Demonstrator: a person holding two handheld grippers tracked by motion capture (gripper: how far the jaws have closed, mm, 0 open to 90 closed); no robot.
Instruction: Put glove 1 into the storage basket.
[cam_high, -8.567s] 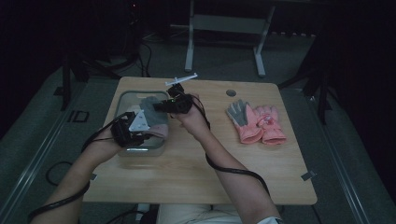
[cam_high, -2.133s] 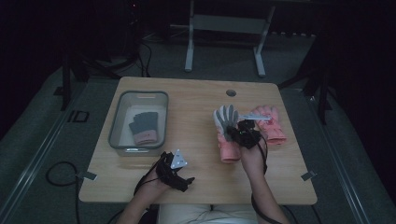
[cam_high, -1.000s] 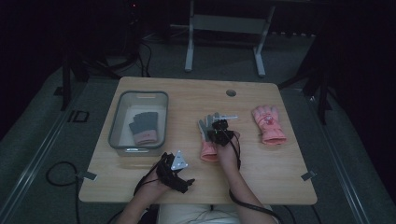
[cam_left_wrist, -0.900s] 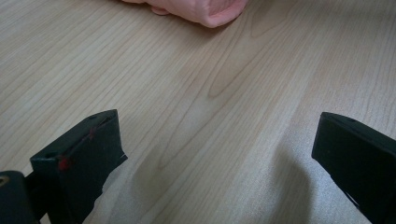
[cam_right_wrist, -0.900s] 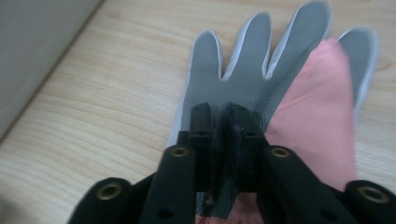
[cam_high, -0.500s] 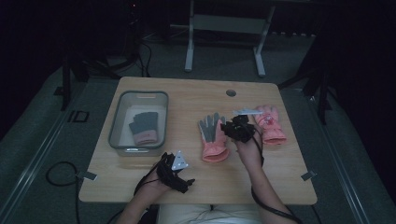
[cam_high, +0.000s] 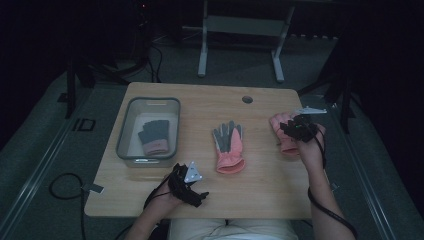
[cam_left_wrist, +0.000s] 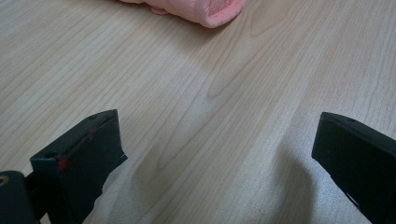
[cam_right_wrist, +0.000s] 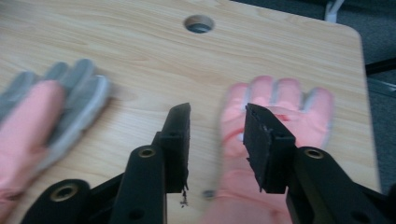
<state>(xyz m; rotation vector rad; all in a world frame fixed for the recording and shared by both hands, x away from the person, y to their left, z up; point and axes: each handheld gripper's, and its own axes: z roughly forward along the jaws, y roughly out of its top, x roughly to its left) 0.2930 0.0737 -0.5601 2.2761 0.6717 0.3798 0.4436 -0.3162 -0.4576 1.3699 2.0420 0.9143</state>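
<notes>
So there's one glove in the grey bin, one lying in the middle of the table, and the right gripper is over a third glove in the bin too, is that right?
Not quite. The right gripper is over the third glove on the bare table, near its right edge, not in the grey bin. The high view shows it. The rest holds: one glove in the bin, one mid-table.

Left gripper (cam_high: 189, 186) resting low near the body, jaws spread wide. Right gripper (cam_high: 296, 129) stretched forward on an extended forearm, jaws parted with a narrow gap between them.
</notes>
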